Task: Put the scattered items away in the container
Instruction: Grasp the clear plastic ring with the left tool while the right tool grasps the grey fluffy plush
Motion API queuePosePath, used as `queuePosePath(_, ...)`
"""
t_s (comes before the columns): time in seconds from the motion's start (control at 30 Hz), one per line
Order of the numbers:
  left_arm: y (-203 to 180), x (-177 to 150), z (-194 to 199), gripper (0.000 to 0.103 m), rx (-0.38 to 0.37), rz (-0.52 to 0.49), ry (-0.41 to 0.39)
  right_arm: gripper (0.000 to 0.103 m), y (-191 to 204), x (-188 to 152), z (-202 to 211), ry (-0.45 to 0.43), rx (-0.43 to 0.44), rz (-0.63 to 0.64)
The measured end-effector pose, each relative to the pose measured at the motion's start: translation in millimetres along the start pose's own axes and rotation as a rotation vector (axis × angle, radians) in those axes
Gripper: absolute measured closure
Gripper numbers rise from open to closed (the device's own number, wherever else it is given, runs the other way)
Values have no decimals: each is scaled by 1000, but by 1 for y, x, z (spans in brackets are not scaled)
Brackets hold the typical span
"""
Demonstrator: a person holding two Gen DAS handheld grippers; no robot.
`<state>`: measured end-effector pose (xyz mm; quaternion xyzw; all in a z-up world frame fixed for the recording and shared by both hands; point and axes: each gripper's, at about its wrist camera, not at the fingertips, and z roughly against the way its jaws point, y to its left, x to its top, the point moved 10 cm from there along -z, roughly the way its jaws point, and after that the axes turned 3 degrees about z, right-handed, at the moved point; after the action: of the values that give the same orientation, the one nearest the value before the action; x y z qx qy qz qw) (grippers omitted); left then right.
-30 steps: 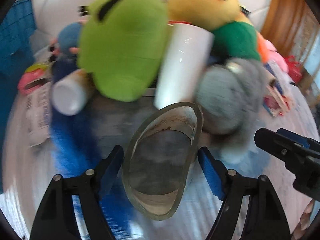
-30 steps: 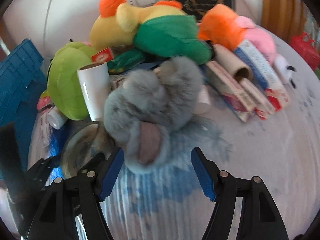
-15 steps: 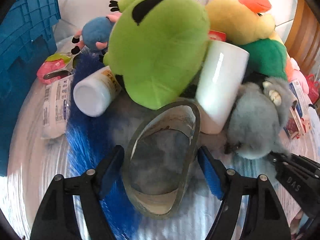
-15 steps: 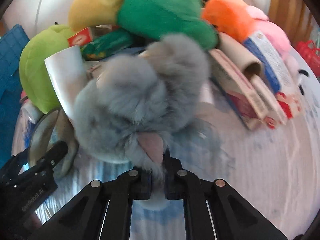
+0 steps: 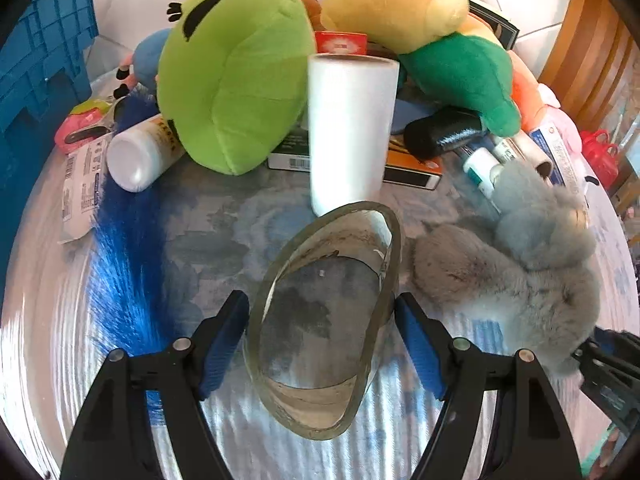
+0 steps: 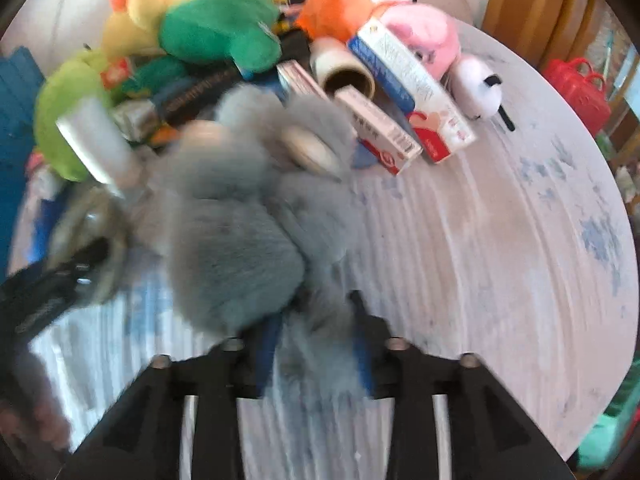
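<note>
My left gripper point(image 5: 322, 332) is shut on a clear tape roll point(image 5: 326, 320), squeezed to an oval and held above the cloth. My right gripper point(image 6: 316, 332) is shut on a grey furry plush point(image 6: 240, 224); the plush also shows in the left wrist view point(image 5: 516, 264), at the right, pulled away from the pile. The blue crate point(image 5: 36, 68) stands at the far left. Behind lie a green plush point(image 5: 236, 80), a white paper roll point(image 5: 352, 128) and a yellow-green plush point(image 5: 432, 28).
A white bottle point(image 5: 140, 156), a blue feather duster point(image 5: 124, 248) and a packet point(image 5: 80, 184) lie at the left. Boxes point(image 6: 408, 88), a cardboard tube point(image 6: 344, 68), pink point(image 6: 424, 36) and orange plushes sit at the back right. A red basket point(image 6: 576, 84) stands beyond the table edge.
My right gripper has pulled the grey plush back and to the right, off the pile, uncovering boxes and a black item. My left gripper, holding the tape roll, has backed off slightly.
</note>
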<state>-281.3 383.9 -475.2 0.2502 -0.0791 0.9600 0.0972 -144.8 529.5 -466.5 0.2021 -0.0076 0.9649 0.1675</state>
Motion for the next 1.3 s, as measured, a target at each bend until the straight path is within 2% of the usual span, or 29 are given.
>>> queuePosePath(0.03,-2,2,0,28,-1,-9,-4,55,2,2,8,-12,16,-3)
queuePosePath(0.1,-1,9,-6,28,1,-19,-3,49,8,10,24,-44,56,-22)
queuePosePath(0.2,-10,12,-7,28,-6,-25,-5,48,19,11,35,-71,95,-34)
queuePosePath(0.3,-18,13,-9,28,-6,-46,-9,48,27,21,21,-71,82,-28)
queuePosePath(0.43,-19,14,-14,28,3,-56,-13,48,23,13,-11,-48,105,-43)
queuePosePath(0.5,-20,15,-14,28,8,-60,-24,44,18,13,-27,-47,115,-58)
queuePosePath(0.6,-19,18,-16,28,9,-54,-33,42,11,12,-37,-53,145,-94)
queuePosePath(0.7,-20,19,-19,27,10,-61,-37,41,9,14,-36,-89,129,-79)
queuePosePath(0.8,-21,18,-21,24,11,-75,-42,46,11,12,-36,-103,89,-20)
queuePosePath(0.83,-22,18,-21,25,15,-85,-43,58,14,9,-36,-100,67,6)
queuePosePath(0.87,-23,17,-20,25,16,-89,-46,60,17,6,-34,-97,60,20)
queuePosePath(0.97,-20,15,-18,26,18,-71,-55,60,18,-1,-32,-106,44,41)
queuePosePath(1.07,-22,17,-19,26,26,-66,-56,55,19,3,-33,-121,48,56)
queuePosePath(1.13,-22,19,-20,26,27,-60,-62,54,18,9,-34,-168,46,51)
queuePosePath(1.2,-23,19,-20,26,30,-63,-74,56,18,10,-34,-194,19,58)
queuePosePath(1.23,-24,19,-19,27,35,-69,-78,60,19,9,-34,-199,14,61)
queuePosePath(1.3,-24,18,-16,28,46,-70,-84,62,20,5,-31,-200,25,48)
